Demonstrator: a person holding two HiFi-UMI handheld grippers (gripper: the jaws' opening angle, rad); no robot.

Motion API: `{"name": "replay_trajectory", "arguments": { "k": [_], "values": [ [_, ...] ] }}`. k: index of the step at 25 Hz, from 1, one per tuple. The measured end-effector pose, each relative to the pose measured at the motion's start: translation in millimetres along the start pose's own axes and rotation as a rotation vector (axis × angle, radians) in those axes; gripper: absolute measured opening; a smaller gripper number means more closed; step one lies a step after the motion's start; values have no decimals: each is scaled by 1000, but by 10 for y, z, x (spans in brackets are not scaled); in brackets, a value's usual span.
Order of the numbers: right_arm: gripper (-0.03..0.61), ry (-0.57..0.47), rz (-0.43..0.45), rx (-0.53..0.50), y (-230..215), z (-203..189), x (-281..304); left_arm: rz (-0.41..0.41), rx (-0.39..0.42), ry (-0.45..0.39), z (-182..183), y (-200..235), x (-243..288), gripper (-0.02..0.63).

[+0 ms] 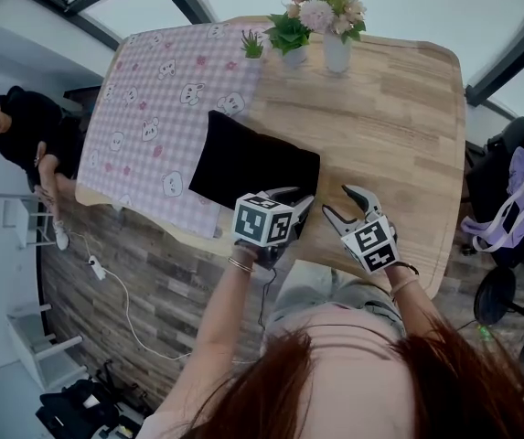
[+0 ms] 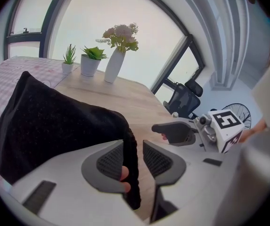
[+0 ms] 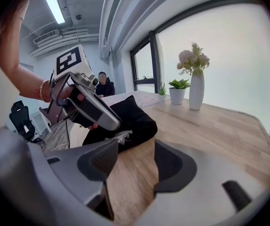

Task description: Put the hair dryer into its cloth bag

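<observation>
Our left gripper [image 2: 134, 160] has its jaws partly open. The edge of the black cloth bag [image 2: 54, 126] sits loose between them, by the left pad. Our right gripper [image 3: 132, 163] is wide open and empty; the bag lies just ahead, left of its jaws.

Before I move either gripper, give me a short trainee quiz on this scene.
1. True or false: the right gripper holds the black cloth bag.
2. What stands between the jaws of the left gripper? A) a cable B) the bag's edge C) nothing
3. How many potted plants stand beside the vase?
Key: 1 false; 2 B; 3 two.
</observation>
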State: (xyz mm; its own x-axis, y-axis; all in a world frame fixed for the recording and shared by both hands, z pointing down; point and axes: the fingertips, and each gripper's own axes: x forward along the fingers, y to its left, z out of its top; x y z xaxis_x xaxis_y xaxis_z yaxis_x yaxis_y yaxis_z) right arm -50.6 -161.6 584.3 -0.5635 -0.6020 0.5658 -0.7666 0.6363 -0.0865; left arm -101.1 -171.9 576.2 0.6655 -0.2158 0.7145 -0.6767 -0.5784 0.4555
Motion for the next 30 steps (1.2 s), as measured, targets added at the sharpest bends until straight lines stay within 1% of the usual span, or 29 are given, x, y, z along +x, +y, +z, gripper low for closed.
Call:
{"name": "replay_trajectory", "arguments": {
  "k": [3,6,10,17,19,21,26,30],
  "values": [
    [238,-5,11,21,12,-5,-52,4,-2,2,-22,-30,20,123],
    [235,-12,20,35,14,-10,-101,15,3,-4,-32,-59,56,155],
    [232,-25,26,42,-4,-23,-164,67,23,-40,15,-85,65,172],
    [215,-64,43,69,-92,3,-333,168,56,-153,217,-177,-48,170],
    [182,-78,48,65,-127,18,-378,206,71,-181,263,-206,-88,170],
    [173,-89,56,60,-150,31,-425,233,81,-200,285,-260,-118,170],
    [161,-119,84,64,-170,70,-541,282,74,-239,262,-422,-197,166],
    [152,-120,112,51,-213,33,-595,337,59,-276,212,-520,-298,135]
  ]
}}
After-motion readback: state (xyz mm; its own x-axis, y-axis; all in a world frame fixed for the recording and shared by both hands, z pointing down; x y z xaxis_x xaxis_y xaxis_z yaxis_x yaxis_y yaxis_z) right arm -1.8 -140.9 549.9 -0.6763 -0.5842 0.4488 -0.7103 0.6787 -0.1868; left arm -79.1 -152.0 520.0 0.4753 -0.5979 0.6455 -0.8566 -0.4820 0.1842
